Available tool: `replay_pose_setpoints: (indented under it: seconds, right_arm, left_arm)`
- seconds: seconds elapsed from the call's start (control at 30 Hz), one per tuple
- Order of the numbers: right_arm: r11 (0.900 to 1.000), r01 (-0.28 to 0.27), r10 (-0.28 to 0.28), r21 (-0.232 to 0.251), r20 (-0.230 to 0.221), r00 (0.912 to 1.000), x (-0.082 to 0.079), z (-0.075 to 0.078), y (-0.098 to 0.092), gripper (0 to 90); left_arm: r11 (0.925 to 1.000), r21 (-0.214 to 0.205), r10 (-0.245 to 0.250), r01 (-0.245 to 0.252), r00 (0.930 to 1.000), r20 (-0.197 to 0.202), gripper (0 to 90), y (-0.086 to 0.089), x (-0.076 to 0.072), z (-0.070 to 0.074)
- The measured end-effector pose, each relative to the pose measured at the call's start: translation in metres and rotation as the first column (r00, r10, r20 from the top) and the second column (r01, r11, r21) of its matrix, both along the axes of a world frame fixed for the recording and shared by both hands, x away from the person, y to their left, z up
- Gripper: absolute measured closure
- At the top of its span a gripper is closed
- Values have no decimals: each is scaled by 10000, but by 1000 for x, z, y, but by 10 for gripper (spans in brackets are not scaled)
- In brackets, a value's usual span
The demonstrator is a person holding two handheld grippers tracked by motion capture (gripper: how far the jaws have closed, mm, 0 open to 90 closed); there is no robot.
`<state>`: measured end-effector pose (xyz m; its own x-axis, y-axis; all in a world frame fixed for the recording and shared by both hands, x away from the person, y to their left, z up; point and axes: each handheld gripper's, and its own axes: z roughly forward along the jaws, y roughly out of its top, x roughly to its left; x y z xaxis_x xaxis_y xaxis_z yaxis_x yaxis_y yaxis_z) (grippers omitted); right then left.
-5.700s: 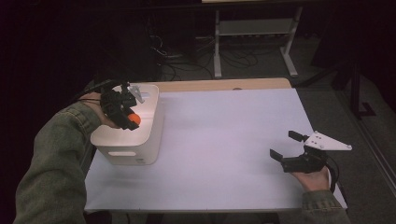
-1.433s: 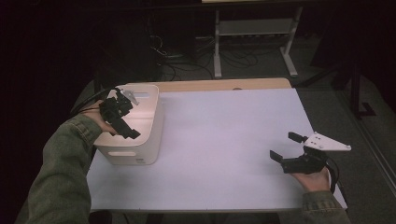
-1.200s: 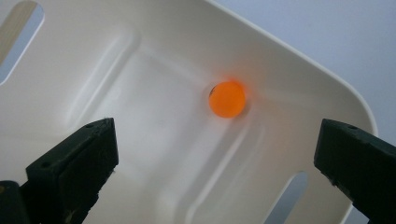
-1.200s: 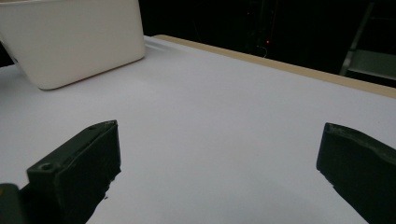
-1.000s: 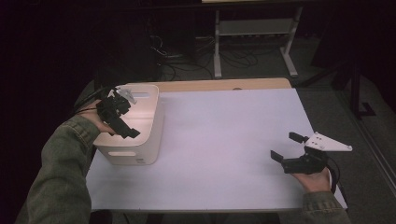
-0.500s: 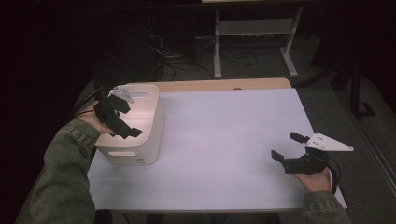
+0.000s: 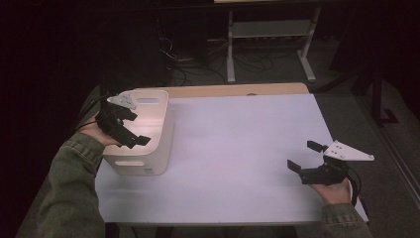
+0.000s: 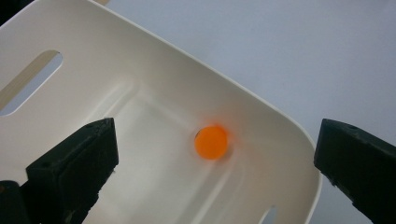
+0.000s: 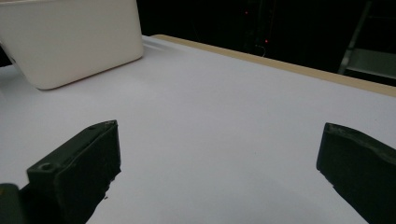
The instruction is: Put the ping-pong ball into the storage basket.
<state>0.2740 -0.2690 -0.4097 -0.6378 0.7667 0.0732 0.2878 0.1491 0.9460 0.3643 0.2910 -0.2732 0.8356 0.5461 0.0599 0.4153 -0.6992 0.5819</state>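
An orange ball (image 8: 211,142) lies on the floor of a cream plastic bin (image 7: 153,148) at the table's left side. My left gripper (image 7: 133,130) hovers above the bin's left rim with its jaws wide apart and nothing between them; in the left gripper view it (image 8: 215,154) looks down into the bin (image 8: 154,79) at the ball. My right gripper (image 7: 304,157) rests low near the table's front right corner, open and empty. Across the table from it stands the bin (image 9: 70,37), far left in the right gripper view.
The white table top (image 7: 237,144) has a wooden strip along its far edge. Behind the table stand a metal shelf frame (image 7: 267,34) and tangled cables on the dark floor. The bin has slot handles (image 8: 28,81) in its walls.
The orange ball was in my left gripper over the bin; it now lies inside the bin. My left gripper has pulled back to the left rim. The right gripper has stayed put.
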Motion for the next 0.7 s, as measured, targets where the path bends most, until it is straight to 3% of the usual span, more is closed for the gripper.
replay_pose_setpoints:
  seconds: [0.27, 0.5, 0.7]
  right_arm:
    - [10000, 7, -7, -12, -21, 10000, 0, 0, 1, 0]
    - [10000, 12, -12, -7, -48, 10000, 0, -1, 1, 0]
    - [10000, 8, -8, -25, -50, 10000, 0, -1, 1, 0]
  left_arm:
    - [9984, -552, -72, 82, 9998, 173, 0, 5, -7, -4]
    - [9912, -1316, -49, 112, 9988, 481, 0, 10, -13, -6]
    - [9877, -1558, -21, 137, 9972, 748, 0, 12, -16, -5]
